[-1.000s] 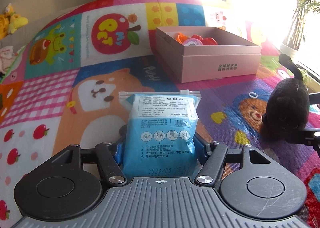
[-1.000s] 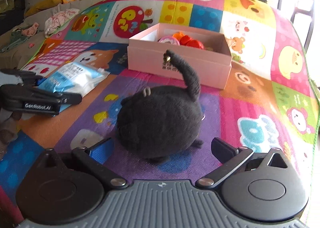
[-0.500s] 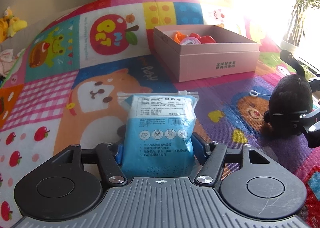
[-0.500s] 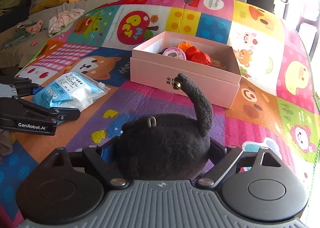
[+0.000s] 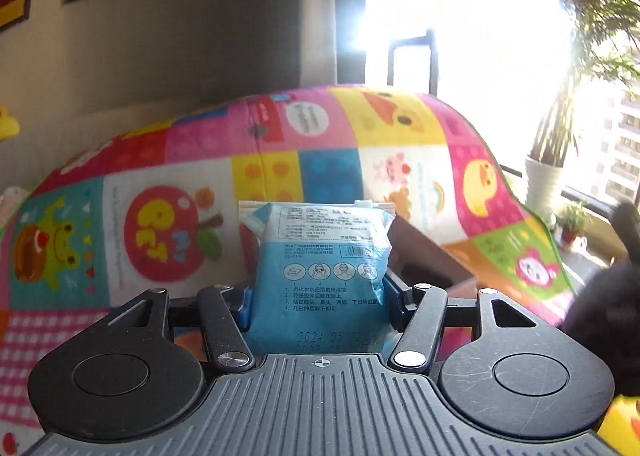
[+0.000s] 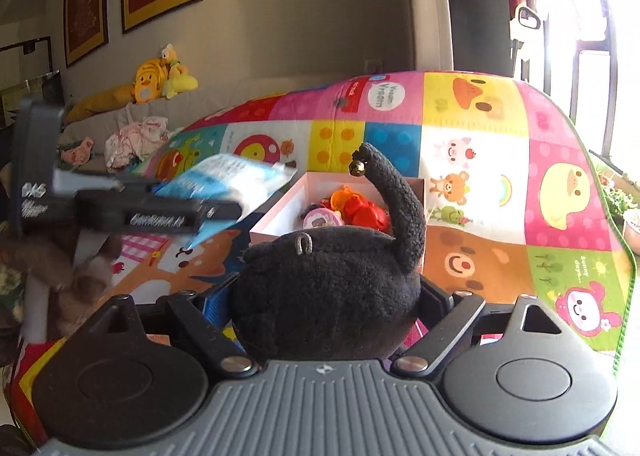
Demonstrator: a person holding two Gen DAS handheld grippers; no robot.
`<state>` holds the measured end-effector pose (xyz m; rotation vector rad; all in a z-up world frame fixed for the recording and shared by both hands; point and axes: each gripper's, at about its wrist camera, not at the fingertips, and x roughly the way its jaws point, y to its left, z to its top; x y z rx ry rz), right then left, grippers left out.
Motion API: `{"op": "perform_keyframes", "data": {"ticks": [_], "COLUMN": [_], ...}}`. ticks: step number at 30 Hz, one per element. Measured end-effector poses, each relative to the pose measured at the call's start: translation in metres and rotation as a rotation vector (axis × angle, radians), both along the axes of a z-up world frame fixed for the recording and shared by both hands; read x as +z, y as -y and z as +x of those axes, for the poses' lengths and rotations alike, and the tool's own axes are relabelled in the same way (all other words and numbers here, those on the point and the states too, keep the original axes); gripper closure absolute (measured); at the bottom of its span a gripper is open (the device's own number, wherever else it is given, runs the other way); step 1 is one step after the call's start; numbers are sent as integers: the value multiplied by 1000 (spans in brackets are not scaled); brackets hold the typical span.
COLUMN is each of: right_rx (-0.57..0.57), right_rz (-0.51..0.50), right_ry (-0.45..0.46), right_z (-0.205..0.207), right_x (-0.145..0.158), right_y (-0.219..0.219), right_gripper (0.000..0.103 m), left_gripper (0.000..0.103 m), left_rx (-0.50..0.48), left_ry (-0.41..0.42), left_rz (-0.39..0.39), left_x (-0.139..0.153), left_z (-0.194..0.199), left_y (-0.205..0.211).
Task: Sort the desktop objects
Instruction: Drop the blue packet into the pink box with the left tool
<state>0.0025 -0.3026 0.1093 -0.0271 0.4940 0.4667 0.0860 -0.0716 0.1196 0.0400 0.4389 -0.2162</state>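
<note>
Left hand-held gripper (image 5: pixel 318 304): I have its jaws closing on the blue wipes packet (image 5: pixel 318 256), clamped at the lower end so it stands clear of the play mat (image 5: pixel 180 175). Right hand-held gripper (image 6: pixel 326 296) is clenched around the black plush cat (image 6: pixel 328 288), lifted too. Both point toward the pink box (image 6: pixel 280 215) of toys, presumably their destination.

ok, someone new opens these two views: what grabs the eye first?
Probably the black plush cat filling the middle of the right wrist view, clamped in the right tool above the patchwork cartoon mat. Next, the blue packet between the closing left tool fingers, lifted off the mat. Behind the cat sits the pink box of red and orange toys.
</note>
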Motion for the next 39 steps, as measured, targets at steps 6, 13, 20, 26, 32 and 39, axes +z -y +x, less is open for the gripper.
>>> {"op": "perform_keyframes", "data": {"ticks": [6, 13, 20, 26, 32, 39], "right_rx": [3, -55, -71, -71, -95, -108], "right_rz": [2, -21, -24, -24, -14, -11], "right_ry": [-3, -51, -60, -53, -61, -64], "right_z": [3, 21, 30, 26, 27, 25], "right_x": [-7, -21, -27, -29, -30, -33], "right_y": [2, 10, 5, 5, 10, 17], "right_gripper": [15, 15, 15, 15, 15, 15], "left_gripper": [39, 16, 15, 32, 42, 44], "left_rx": [43, -46, -49, -112, -44, 107], "left_ry": [-28, -122, 1, 31, -50, -52], "left_rz": [-83, -24, 48, 79, 82, 56], "left_x": [-21, -64, -51, -37, -50, -47], "left_z": [67, 62, 19, 0, 38, 48], "left_y": [19, 25, 20, 27, 23, -16]}}
